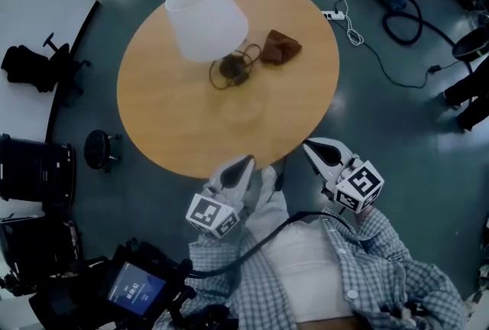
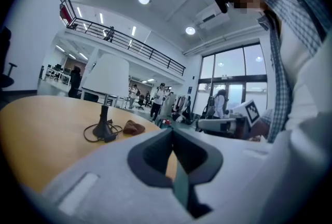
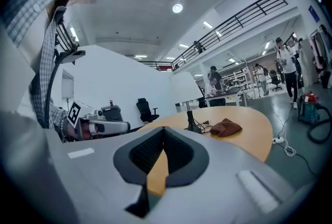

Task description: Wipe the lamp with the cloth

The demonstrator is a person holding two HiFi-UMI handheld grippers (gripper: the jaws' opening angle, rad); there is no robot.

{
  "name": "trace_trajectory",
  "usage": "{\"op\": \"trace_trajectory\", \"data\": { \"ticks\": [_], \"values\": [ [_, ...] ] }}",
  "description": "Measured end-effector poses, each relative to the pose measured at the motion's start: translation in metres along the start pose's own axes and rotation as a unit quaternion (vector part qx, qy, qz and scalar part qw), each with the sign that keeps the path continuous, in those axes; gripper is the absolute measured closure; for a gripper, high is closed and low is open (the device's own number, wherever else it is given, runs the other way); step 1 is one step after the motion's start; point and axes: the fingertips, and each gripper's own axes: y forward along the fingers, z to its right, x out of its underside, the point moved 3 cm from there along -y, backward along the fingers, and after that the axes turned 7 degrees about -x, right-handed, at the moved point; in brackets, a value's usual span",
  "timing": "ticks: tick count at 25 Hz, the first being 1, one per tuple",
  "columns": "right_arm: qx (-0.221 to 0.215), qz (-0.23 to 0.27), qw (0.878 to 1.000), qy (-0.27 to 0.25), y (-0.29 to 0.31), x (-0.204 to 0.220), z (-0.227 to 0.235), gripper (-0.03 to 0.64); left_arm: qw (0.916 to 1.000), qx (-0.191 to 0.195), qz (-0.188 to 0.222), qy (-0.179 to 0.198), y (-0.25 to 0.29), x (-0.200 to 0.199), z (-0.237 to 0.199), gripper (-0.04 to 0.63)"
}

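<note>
A lamp with a white shade (image 1: 205, 17) stands on the far half of the round wooden table (image 1: 191, 130), its dark base (image 1: 231, 69) ringed by a coiled cord. A brown cloth (image 1: 280, 47) lies crumpled just right of the base. The lamp (image 2: 107, 85) and cloth (image 2: 134, 127) show in the left gripper view, the cloth (image 3: 225, 127) also in the right gripper view. My left gripper (image 1: 249, 160) and right gripper (image 1: 307, 143) hover at the table's near edge, both shut and empty, well short of lamp and cloth.
Black office chairs (image 1: 34, 65) and a stool (image 1: 101, 149) stand left of the table. Cables, a power strip (image 1: 335, 15) and a vacuum hose (image 1: 405, 19) lie on the floor at the right. People walk in the background of both gripper views.
</note>
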Motion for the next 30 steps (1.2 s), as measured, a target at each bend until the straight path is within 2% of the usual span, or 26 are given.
{"op": "trace_trajectory", "data": {
  "ticks": [3, 5, 9, 12, 14, 17, 19, 21, 24, 27, 30],
  "values": [
    [-0.004, -0.007, 1.0, -0.004, 0.038, -0.014, 0.027, 0.614, 0.9997, 0.016, -0.018, 0.003, 0.026, -0.01, -0.031, 0.594],
    [-0.002, -0.013, 1.0, -0.005, 0.06, -0.019, 0.044, 0.614, 0.9995, 0.021, -0.022, -0.008, 0.04, -0.02, -0.052, 0.593],
    [0.001, -0.022, 1.0, -0.001, 0.087, -0.022, 0.062, 0.614, 0.9969, 0.024, 0.003, -0.075, 0.062, -0.028, -0.086, 0.592],
    [-0.003, -0.031, 1.0, -0.002, 0.096, -0.023, 0.073, 0.614, 0.9885, 0.021, 0.037, -0.145, 0.077, -0.031, -0.108, 0.592],
    [-0.007, -0.034, 0.999, -0.003, 0.105, -0.028, 0.083, 0.614, 0.9826, 0.02, 0.051, -0.178, 0.09, -0.031, -0.124, 0.592],
    [-0.016, -0.033, 0.999, -0.008, 0.119, -0.04, 0.099, 0.614, 0.9815, 0.021, 0.05, -0.184, 0.109, -0.028, -0.144, 0.592],
    [-0.022, -0.033, 0.999, -0.015, 0.125, -0.049, 0.11, 0.614, 0.9785, 0.019, 0.063, -0.195, 0.12, -0.031, -0.156, 0.592],
    [-0.025, -0.036, 0.999, -0.021, 0.133, -0.057, 0.122, 0.614, 0.9739, 0.01, 0.085, -0.21, 0.13, -0.037, -0.17, 0.533],
    [-0.031, -0.04, 0.999, -0.018, 0.142, -0.063, 0.138, 0.614, 0.962, 0.005, 0.117, -0.247, 0.143, -0.041, -0.182, 0.421],
    [-0.039, -0.047, 0.998, -0.009, 0.148, -0.061, 0.147, 0.614, 0.9414, 0.022, 0.161, -0.296, 0.15, -0.05, -0.185, 0.332],
    [-0.051, -0.057, 0.997, -0.004, 0.156, -0.056, 0.153, 0.614, 0.919, 0.047, 0.217, -0.326, 0.154, -0.071, -0.185, 0.305]
  ]
}}
